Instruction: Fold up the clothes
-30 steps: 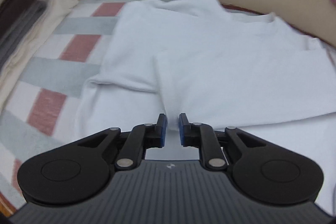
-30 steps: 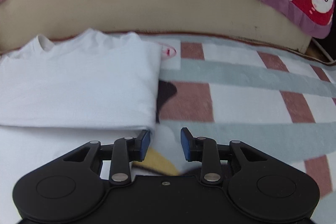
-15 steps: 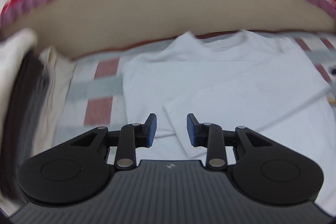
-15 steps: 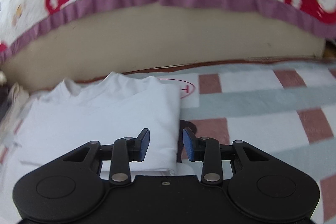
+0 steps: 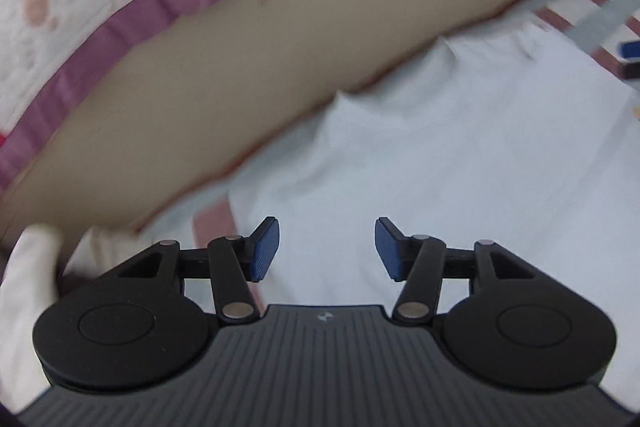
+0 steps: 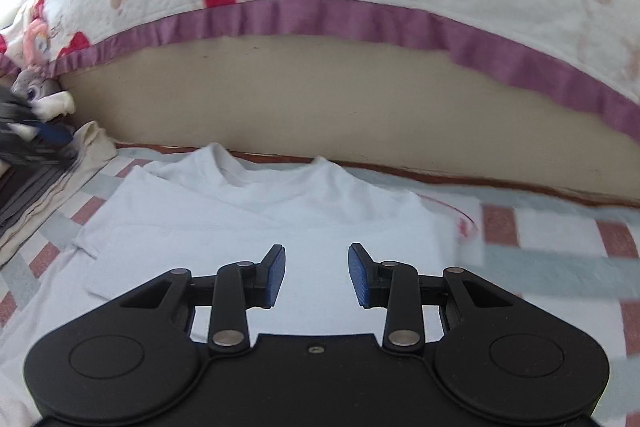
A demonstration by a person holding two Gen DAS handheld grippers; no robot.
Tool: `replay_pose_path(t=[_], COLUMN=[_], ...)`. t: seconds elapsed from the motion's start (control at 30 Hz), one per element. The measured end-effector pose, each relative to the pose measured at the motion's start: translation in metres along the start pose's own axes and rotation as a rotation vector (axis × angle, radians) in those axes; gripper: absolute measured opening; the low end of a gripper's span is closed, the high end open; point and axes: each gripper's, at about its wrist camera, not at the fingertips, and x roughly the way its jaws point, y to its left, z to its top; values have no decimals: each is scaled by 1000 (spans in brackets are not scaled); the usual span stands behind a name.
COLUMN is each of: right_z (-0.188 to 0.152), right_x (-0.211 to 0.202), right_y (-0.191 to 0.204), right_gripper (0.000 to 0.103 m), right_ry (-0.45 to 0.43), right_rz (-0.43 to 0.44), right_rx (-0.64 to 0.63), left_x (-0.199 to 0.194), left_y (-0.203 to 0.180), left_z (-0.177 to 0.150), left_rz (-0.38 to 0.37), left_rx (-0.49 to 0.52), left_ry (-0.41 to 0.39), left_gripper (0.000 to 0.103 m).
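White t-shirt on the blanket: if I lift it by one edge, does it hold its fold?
Probably not. The white t-shirt looks thin and limp, so it should droop. Its folded sleeve flap lies loose and may fall open.

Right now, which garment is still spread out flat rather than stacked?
The white T-shirt, lying on the checked blanket with sleeves folded in; the other clothes are piled at left.

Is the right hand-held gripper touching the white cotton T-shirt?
Apart. In the right wrist view the right hand-held gripper hovers open above the white cotton T-shirt, nothing between its blue pads.
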Motion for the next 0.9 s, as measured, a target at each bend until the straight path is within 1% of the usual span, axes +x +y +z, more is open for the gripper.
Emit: replay_pose_path(t=[0.07, 0.13, 0.17, 0.27, 0.33, 0.37, 0.4, 0.47, 0.53, 0.57, 0.63, 0.67, 0.7, 0.73, 0.77, 0.8, 0.83, 0.9], right_z=[16, 32, 40, 63, 77, 83, 87, 94, 94, 93, 87, 83, 80, 77, 74, 71, 68, 64], right_x=[13, 28, 40, 78, 102, 114, 126, 149, 172, 182, 201, 209, 218, 226, 231, 232, 232, 227], right_y=[6, 9, 4, -13, -23, -25, -26, -27, -21, -18, -14, -15, -15, -17, -23, -29, -34, -40], right_gripper=[40, 45, 45, 45, 45, 45, 45, 45, 45, 46, 55, 55, 55, 55, 55, 51, 40, 4], right_ry=[25, 50, 64, 98, 106, 112, 120, 137, 155, 165, 191, 204, 217, 231, 237, 222, 205, 178], right_rz=[-2, -6, -17, -36, -5, 19, 35, 62, 61, 56, 23, -8, -39, -68, -76, -48, -16, 74], right_rx=[-73, -137, -146, -170, -173, -171, -172, -181, -221, -245, -301, -305, -309, -295, -245, -195, -156, -132], left_x=[38, 76, 92, 123, 140, 151, 160, 167, 170, 170, 169, 169, 169, 170, 170, 170, 170, 170], left_y=[11, 21, 25, 29, 35, 38, 40, 43, 45, 43, 38, 37, 37, 39, 41, 43, 45, 44], left_z=[3, 5, 6, 7, 7, 7, 6, 3, 3, 3, 5, 5, 4, 3, 1, 0, 0, 0], left_rz=[-28, -56, -69, -103, -105, -100, -92, -43, 21, 46, 118, 135, 118, 85, 54, 27, 5, -33], left_rx=[-32, -64, -78, -127, -229, -284, -315, -348, -375, -372, -338, -330, -335, -347, -361, -374, -378, -368], left_ry=[12, 24, 25, 0, -4, 28, 49, 21, 7, -1, -8, -9, -14, -22, -27, -31, -40, -56], left_gripper=[49, 49, 48, 48, 50, 50, 50, 51, 47, 43, 42, 42, 42, 42, 41, 41, 41, 42])
